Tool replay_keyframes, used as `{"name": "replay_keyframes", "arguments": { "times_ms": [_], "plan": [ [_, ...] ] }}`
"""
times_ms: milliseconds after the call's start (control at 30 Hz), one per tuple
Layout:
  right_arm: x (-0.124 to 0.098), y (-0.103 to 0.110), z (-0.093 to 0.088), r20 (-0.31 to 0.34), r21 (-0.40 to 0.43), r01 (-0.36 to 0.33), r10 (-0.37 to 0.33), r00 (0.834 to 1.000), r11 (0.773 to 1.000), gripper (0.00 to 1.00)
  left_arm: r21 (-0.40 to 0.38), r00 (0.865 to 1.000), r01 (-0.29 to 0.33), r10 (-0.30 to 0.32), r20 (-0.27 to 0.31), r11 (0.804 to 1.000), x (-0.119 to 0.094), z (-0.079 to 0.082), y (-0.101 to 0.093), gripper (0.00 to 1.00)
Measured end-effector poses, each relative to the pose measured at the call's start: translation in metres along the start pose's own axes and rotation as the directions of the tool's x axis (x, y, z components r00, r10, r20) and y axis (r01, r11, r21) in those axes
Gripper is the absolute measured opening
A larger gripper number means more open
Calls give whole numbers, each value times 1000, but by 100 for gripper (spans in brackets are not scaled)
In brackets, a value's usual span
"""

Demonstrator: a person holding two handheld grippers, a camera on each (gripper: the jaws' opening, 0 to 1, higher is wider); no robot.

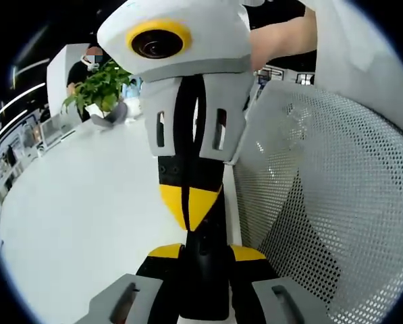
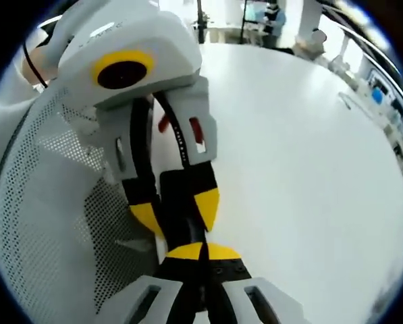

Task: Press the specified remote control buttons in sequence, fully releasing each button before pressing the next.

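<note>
A black remote control [image 1: 205,283] stands between the yellow-tipped jaws of my left gripper [image 1: 206,253], which is shut on its sides. My right gripper [image 1: 189,206] reaches in from above. Its jaws are shut together, and their yellow tips touch the far end of the remote. In the right gripper view, my right gripper [image 2: 204,251] is shut at the bottom, with its tips against the remote [image 2: 181,196]. There my left gripper [image 2: 177,209] holds the remote from the upper left. The buttons are hidden under the tips.
A white mesh chair back [image 1: 323,202] stands close on one side and shows again as mesh [image 2: 46,202]. The white table [image 1: 86,216] stretches away. A potted plant [image 1: 100,91] stands at its far end, near a person. A person's arm [image 1: 282,37] is above.
</note>
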State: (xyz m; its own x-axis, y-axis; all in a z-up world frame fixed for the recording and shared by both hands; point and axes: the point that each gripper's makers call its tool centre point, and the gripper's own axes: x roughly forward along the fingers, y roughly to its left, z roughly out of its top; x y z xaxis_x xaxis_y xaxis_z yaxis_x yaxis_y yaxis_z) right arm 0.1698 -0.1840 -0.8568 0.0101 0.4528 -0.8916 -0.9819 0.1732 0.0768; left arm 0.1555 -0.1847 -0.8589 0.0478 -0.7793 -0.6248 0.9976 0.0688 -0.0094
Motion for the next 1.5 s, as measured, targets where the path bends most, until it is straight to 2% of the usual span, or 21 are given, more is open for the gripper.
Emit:
{"name": "replay_keyframes", "arguments": {
  "times_ms": [133, 267, 400, 533, 767, 900, 1167, 1367, 1500],
  "plan": [
    [-3, 4, 2, 23, 21, -1, 0, 1000, 1000, 0, -1, 1000, 0, 0, 2, 1000, 0, 0, 0, 25],
    [-5, 18, 13, 70, 6, -29, 28, 997, 1000, 0, -1, 1000, 0, 0, 2, 1000, 0, 0, 0, 25],
    [1, 19, 9, 45, -21, -29, 30, 999, 999, 0, -1, 1000, 0, 0, 1, 1000, 0, 0, 0, 25],
    [0, 18, 9, 55, -24, -33, 34, 998, 999, 0, -2, 1000, 0, 0, 2, 1000, 0, 0, 0, 25],
    [2, 21, 8, 12, -139, 3, -1, 1000, 990, 0, -4, 1000, 1, -1, 2, 1000, 0, 0, 0, 25],
    [2, 20, 8, 10, -143, 13, -12, 1000, 990, 0, -6, 1000, 1, -1, 2, 1000, 0, 0, 0, 25],
    [2, 22, 7, 23, -215, 62, -58, 998, 975, 0, -8, 1000, 1, -1, 2, 1000, 0, 0, -1, 25],
    [-1, 21, 7, 79, -187, 88, -74, 994, 978, 0, -7, 1000, 1, -1, 2, 1000, 0, 0, -1, 25],
    [0, 22, 11, 83, -158, 89, -76, 994, 983, 0, -5, 1000, 1, -1, 3, 1000, 0, 0, -1, 25]
  ]
}}
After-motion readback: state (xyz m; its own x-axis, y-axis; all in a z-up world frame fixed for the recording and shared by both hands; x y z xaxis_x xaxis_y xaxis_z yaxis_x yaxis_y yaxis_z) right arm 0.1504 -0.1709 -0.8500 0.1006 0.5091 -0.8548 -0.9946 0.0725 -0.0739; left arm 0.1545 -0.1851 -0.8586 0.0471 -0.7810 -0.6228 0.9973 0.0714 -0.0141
